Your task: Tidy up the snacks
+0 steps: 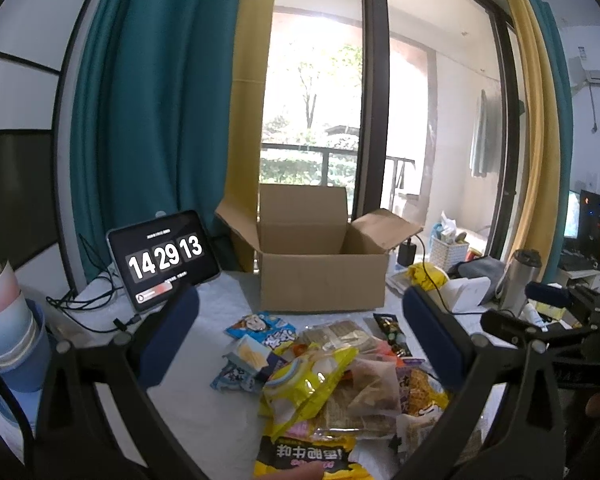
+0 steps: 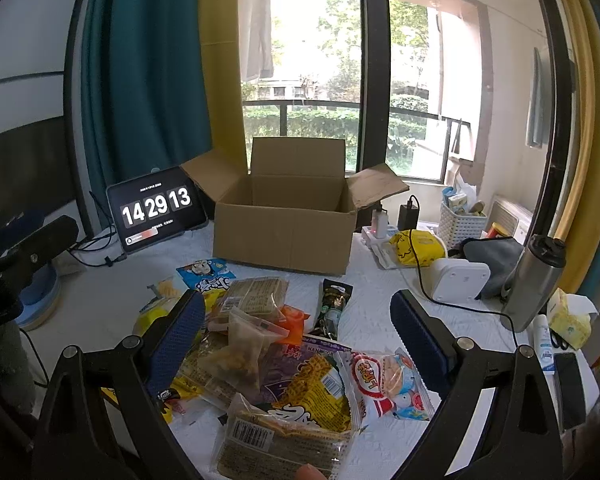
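Note:
An open cardboard box stands at the back of the white table, flaps spread, and looks empty. In front of it lies a loose pile of snack packets: a yellow bag, a blue cartoon packet, a dark slim packet, a red and white packet. My left gripper hovers open above the pile, nothing between its blue pads. My right gripper is likewise open over the pile, holding nothing.
A tablet clock leans at the back left with cables beside it. To the right are a white basket, a steel flask, a white device, a tissue pack. Stacked cups stand far left.

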`<state>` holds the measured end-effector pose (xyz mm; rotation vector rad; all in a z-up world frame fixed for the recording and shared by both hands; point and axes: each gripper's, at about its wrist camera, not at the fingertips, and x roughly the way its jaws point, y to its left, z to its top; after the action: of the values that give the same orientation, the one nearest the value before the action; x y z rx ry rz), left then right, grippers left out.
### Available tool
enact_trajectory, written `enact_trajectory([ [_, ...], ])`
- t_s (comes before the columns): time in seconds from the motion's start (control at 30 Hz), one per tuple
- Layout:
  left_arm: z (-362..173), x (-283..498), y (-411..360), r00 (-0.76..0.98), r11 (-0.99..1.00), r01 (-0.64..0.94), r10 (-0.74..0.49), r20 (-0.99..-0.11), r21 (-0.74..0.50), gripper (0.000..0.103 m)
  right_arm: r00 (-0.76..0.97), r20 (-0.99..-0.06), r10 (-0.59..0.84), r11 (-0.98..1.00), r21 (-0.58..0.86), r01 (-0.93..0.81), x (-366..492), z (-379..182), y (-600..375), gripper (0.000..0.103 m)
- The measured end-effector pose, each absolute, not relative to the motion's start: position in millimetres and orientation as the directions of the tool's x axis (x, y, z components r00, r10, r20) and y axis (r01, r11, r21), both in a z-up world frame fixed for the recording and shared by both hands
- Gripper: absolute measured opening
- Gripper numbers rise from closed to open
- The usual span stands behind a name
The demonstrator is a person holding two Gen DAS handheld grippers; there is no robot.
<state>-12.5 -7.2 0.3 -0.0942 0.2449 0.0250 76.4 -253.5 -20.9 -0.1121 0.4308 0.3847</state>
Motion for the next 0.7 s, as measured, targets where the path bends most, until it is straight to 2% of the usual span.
enact_trajectory([
  [0.7,1,-13,-5,0.97,0.995,-0.037,0.014,-0.243,-0.09,0.103,0.836,-0.429,0.341,0.922,-0.023,-0.387,76,-23,-257,0.096],
])
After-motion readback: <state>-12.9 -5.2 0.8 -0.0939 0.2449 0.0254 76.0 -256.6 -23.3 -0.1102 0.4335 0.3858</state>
